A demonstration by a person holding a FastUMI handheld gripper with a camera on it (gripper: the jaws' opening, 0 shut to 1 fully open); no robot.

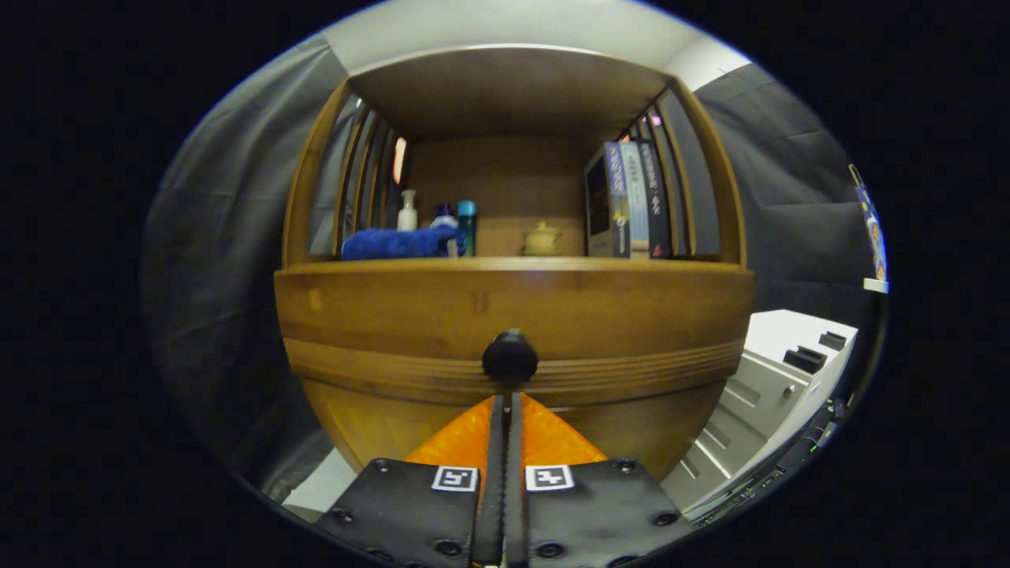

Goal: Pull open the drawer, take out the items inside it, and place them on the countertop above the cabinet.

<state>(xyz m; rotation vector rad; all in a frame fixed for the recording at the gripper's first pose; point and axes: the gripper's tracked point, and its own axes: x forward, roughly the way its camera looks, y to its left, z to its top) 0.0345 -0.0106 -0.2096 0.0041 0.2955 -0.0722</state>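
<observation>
Facing a wooden cabinet [513, 308], claw [506, 398] closed and empty, just below the drawer knob [510, 356].

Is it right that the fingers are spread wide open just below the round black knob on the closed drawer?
Not quite. In the gripper view the gripper has its fingers closed together, not spread wide, just below the round black knob on the closed drawer.

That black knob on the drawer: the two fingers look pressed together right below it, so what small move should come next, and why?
Probably open the fingers and ease them around the knob. The hand-held gripper is shut with nothing between its fingers, its tips just short of the knob, and the drawer looks closed, so nothing can be pulled until the knob is gripped.
</observation>
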